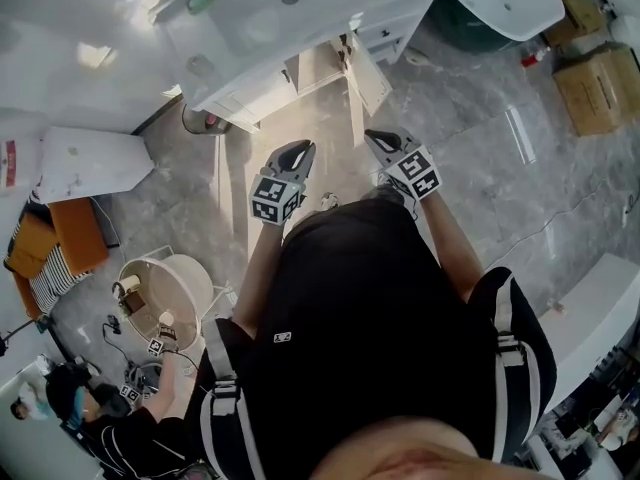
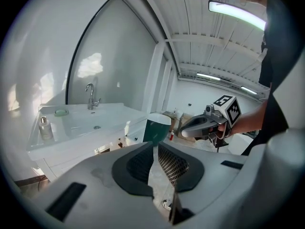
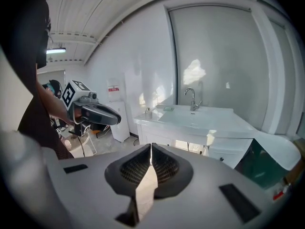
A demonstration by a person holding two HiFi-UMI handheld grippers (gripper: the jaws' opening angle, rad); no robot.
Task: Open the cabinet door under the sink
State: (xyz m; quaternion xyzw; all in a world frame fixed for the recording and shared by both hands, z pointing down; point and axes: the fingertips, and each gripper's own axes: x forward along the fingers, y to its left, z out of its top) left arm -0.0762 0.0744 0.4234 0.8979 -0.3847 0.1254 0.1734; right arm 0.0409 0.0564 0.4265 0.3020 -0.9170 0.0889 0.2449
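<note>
Cabinet door (image 1: 369,74) ajar under sink (image 1: 262,16)

I hold both arms forward and down from my chest, the left forearm (image 1: 258,268) and right forearm (image 1: 450,240) bare and roughly parallel. The grey left gripper (image 1: 298,154), topped by its black-and-white marker cube, and the matching right gripper (image 1: 381,140) sit side by side, apart, pointing ahead. On each, the dark ribbed fingers (image 2: 138,168) meet tip to tip with nothing between them.
</note>
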